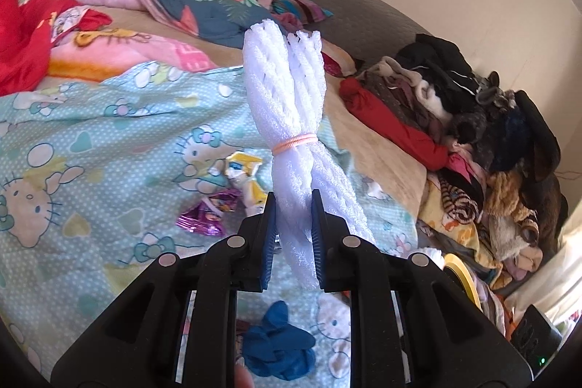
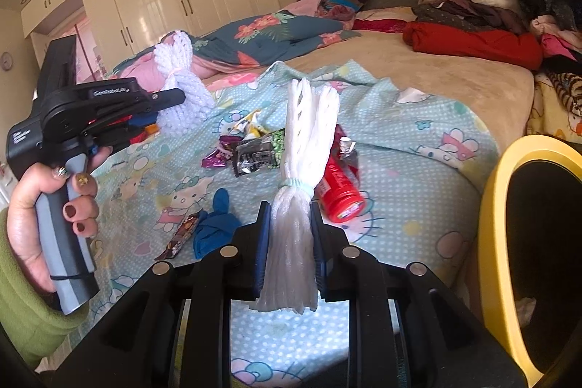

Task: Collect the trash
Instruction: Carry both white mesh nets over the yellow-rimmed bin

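the bed [image 2: 418, 86] fills both views, with a hello kitty sheet [image 2: 411, 170] spread over its near half and a clothes pile [image 2: 509, 6] at the far right. a yellow-rimmed bin [image 2: 489, 224] stands at the near right edge, probably where the trash goes. on the sheet lie a red can [image 2: 340, 193], a blue glove [image 2: 214, 228], and several foil wrappers [image 2: 254, 151] near the middle.

each gripper holds a white foam net bundle. the left gripper [image 1: 294, 239] is clenched on the foam bundle with a pink band [image 1: 287, 119], gripped below the band near its lower end. the right gripper [image 2: 289, 242] is clenched on the foam bundle with a pale blue band [image 2: 305, 148], also taken below the band.

these bundles look very light, soft and springy; they squash under the pads and should not slip or break. the banded waist or the tail just under it seems the firmest place to hold. the can is stiffer and rounder, likely to roll.

both grippers point forward and somewhat down over the sheet, bundles standing upright. in the right view the person's left hand [image 2: 54, 202], in a green sleeve [image 2: 22, 308], wraps the gripper's handle at the near left.
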`<state>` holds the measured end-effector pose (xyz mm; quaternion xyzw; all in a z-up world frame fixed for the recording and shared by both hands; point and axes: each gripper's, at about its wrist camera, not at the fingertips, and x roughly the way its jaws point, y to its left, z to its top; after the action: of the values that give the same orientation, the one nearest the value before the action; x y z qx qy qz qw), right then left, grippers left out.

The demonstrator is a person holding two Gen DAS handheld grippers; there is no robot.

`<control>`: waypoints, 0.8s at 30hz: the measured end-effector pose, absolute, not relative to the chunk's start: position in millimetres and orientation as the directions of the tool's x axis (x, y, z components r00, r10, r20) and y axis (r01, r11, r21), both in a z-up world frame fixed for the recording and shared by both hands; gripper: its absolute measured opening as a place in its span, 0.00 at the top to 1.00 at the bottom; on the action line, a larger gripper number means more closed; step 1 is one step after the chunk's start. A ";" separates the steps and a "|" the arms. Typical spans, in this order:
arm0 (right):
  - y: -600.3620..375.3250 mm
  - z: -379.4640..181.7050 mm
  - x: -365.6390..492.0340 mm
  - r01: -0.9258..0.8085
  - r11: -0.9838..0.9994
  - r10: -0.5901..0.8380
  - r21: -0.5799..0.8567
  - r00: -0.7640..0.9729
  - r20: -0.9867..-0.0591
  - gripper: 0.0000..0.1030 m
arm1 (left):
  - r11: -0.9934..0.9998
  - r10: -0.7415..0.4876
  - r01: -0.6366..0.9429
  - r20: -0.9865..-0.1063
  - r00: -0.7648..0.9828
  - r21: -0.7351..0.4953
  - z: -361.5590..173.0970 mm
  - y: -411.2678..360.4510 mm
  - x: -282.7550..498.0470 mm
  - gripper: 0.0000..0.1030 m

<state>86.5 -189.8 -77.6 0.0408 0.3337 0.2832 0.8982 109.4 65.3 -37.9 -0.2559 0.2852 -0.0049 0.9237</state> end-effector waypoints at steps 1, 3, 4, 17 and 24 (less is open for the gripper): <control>-192.9 -76.5 86.6 -0.478 0.838 0.535 0.264 0.621 -0.573 0.80 | 0.871 -0.161 -0.128 -0.523 0.837 -0.474 -36.9 62.1 109.2 0.88; -197.9 -73.0 87.0 -0.469 0.842 0.529 0.265 0.630 -0.568 0.80 | 0.876 -0.172 -0.112 -0.521 0.836 -0.469 -35.2 55.8 108.8 0.88; -199.6 -71.4 87.5 -0.467 0.844 0.527 0.264 0.633 -0.566 0.80 | 0.878 -0.175 -0.108 -0.521 0.836 -0.467 -34.6 52.8 108.6 0.88; -219.5 -58.9 90.2 -0.441 0.858 0.510 0.264 0.665 -0.545 0.80 | 0.898 -0.203 -0.050 -0.512 0.834 -0.437 -24.4 26.5 103.7 0.88; -228.0 -56.3 89.7 -0.425 0.866 0.497 0.263 0.680 -0.540 0.80 | 0.903 -0.220 -0.024 -0.512 0.830 -0.428 -20.5 14.4 102.8 0.88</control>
<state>89.7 -228.0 -56.2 0.0580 0.3109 0.2520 0.9146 102.8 14.4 -20.5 -0.2135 0.2866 -0.0525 0.9325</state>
